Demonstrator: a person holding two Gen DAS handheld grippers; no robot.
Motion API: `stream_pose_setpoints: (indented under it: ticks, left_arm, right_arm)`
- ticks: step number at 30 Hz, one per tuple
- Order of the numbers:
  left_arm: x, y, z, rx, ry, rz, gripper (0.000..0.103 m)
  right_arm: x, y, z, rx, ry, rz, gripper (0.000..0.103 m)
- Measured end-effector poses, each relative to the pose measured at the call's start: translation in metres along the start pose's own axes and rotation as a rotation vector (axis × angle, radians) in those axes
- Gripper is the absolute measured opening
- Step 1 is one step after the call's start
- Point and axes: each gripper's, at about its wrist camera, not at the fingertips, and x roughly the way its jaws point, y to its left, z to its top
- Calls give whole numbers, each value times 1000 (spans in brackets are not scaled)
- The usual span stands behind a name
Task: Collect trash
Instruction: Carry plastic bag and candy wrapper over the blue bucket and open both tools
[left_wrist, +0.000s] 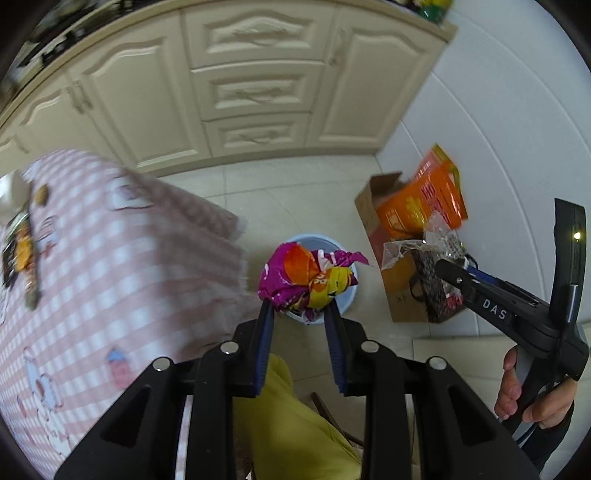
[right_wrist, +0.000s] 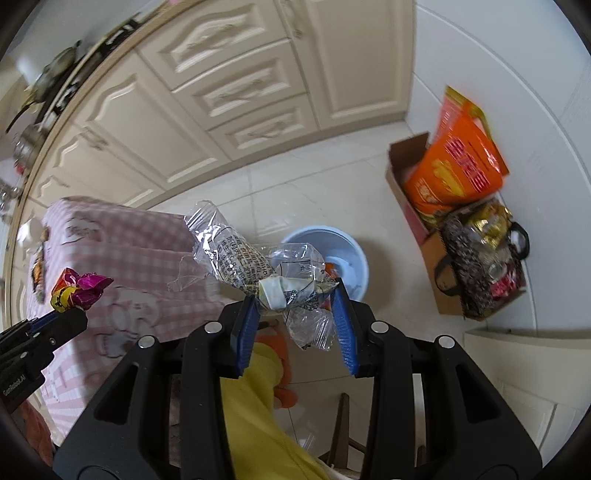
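My left gripper (left_wrist: 300, 306) is shut on a crumpled purple, orange and yellow snack wrapper (left_wrist: 308, 278), held right above the pale blue bin (left_wrist: 349, 295) on the floor; the wrapper hides most of the bin. My right gripper (right_wrist: 295, 295) is shut on a bunch of clear plastic wrappers with a folded white paper (right_wrist: 273, 275), just left of and above the same bin (right_wrist: 332, 254). The right gripper (left_wrist: 448, 271) also shows in the left wrist view at right with its clear wrappers (left_wrist: 439, 236). The left gripper (right_wrist: 68, 314) appears at far left in the right wrist view.
A table with a pink checked cloth (left_wrist: 92, 266) stands at left with some wrappers (left_wrist: 22, 254) on it. Cardboard boxes with an orange bag (right_wrist: 458, 173) and a patterned bag (right_wrist: 476, 269) stand against the white wall. Cream cabinets (left_wrist: 255, 85) line the back. A yellow trouser leg (left_wrist: 295, 424) is below.
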Motion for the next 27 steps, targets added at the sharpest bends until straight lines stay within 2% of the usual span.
stream_pose_setpoints:
  ticks: [6,9,12,13,14,15,17,22,27]
  left_arm:
    - [50,-39,13,92,134,-2,27]
    - [66,-51,21,115,169,19,29]
    - [72,-55,30,96,165,42,32]
    - [73,-57,33,92,160,57,45]
    - [74,-57,35,89,157,67,65]
    - [73,-57,35,87,147,60,70]
    - [70,-56,34,94,130,50,70]
    - [68,-42,23,95,134,88,70]
    - [60,-16,4,67,132,113,70]
  right_arm:
    - [18,-34,-5,54,42,-26,37]
    - [24,-45,-8,76,56,-32,37]
    - [29,-53,-10,92,73,-37,37]
    - [31,-55,-11,98,76,-39,37]
    - [32,-58,-11,105,78,-40,38]
    - [33,-59,-11,107,78,-41,38]
    - [34,-60,-11,107,78,-36,38]
    - [45,-55,-11,100,105,-39,38]
    - [62,-29,-8,36,158,-38,38]
